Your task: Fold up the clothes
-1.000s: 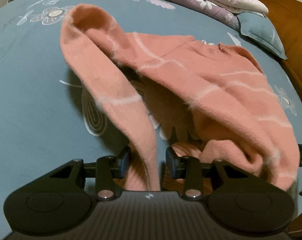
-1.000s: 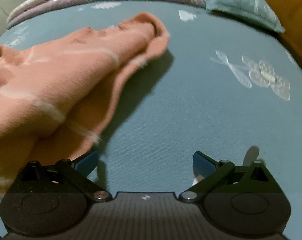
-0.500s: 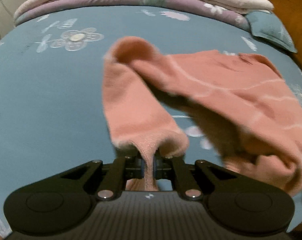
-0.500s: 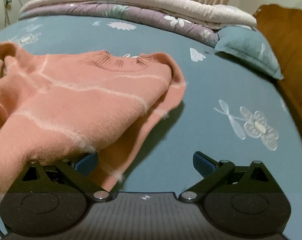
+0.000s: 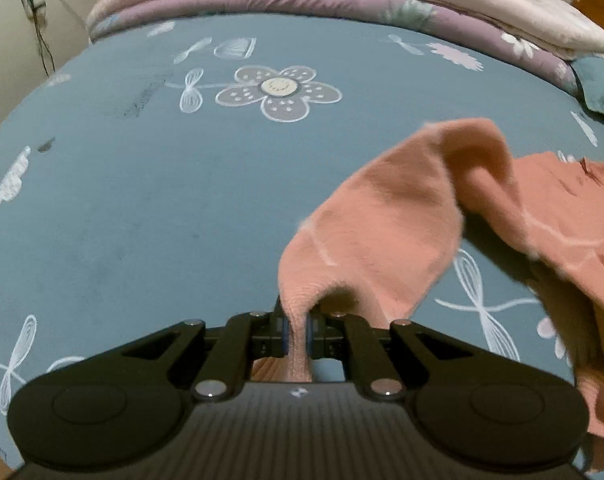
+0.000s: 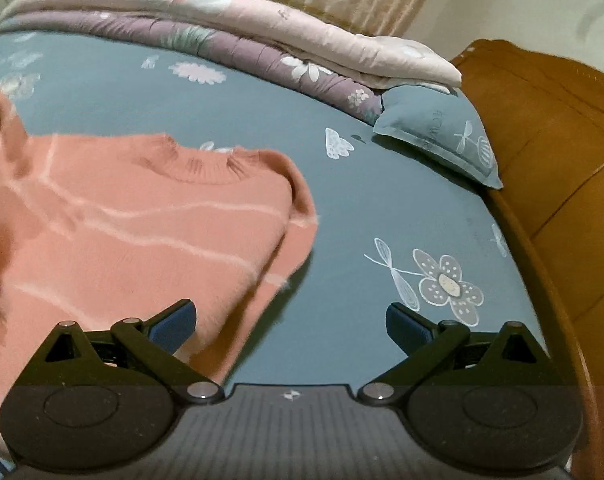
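A salmon-pink sweater [image 6: 134, 232] with thin white stripes lies on the blue flowered bedsheet [image 5: 142, 208], its ribbed neckline facing the far side. One sleeve [image 5: 381, 232] stretches from the body toward my left gripper [image 5: 297, 330], which is shut on the ribbed cuff and holds it lifted off the sheet. In the right wrist view my right gripper [image 6: 290, 322] hangs open above the sheet, next to the sweater's right edge; its left fingertip [image 6: 174, 322] overlaps the fabric, with nothing between the jaws.
Folded quilts, one purple [image 6: 238, 56] and one pale pink [image 6: 262, 20], are stacked along the far edge of the bed. A blue pillow [image 6: 441, 136] lies at the far right beside a wooden headboard [image 6: 553, 184]. A wall stands to the left.
My left gripper closed on the sleeve cuff and drew the sleeve out to the left, away from the sweater body. My right gripper rose and tilted up, staying open.
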Tool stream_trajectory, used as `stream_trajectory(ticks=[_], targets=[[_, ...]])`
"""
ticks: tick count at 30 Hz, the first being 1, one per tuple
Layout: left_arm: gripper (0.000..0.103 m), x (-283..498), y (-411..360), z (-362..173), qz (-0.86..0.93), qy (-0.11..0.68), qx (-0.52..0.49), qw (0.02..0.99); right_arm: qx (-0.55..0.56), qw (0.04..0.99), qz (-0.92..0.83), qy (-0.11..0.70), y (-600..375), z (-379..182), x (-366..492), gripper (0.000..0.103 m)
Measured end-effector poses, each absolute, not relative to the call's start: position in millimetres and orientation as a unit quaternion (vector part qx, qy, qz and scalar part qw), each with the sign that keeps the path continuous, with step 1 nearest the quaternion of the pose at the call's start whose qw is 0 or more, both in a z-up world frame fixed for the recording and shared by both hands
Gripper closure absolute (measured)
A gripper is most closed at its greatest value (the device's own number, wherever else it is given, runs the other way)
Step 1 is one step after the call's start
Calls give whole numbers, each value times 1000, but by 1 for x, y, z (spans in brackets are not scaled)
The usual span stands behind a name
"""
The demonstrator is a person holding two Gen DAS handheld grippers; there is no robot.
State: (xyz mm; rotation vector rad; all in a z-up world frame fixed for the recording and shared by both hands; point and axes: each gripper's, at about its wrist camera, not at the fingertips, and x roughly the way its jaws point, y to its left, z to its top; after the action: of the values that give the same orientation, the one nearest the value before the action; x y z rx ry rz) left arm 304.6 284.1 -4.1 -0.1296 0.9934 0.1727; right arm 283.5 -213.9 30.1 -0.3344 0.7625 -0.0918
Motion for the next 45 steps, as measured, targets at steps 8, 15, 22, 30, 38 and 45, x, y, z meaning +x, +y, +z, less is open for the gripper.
stream_trajectory(ticks=[8,15,22,30,38,45], targets=[[97,339,336,-20,97,505,-83,854,-163,916,-29,367,-193,38,284,0],[97,356,379,-21,144,516,-71,841,-163,914,-32,370,-191,37,283,0],[89,367,415,-13,172,527,-75,829,-150,912,-42,380,-195,33,282,0],[72,378,424,-18,206,531,-63,819,-157,908,-41,385,-192,30,284,0],[70,372,441,-2,249,512,-59,820,-155,906,-39,393,-189,24,288,0],[58,365,390,16,195,483,-25,853,-151,907,-35,392,-188,24,288,0]])
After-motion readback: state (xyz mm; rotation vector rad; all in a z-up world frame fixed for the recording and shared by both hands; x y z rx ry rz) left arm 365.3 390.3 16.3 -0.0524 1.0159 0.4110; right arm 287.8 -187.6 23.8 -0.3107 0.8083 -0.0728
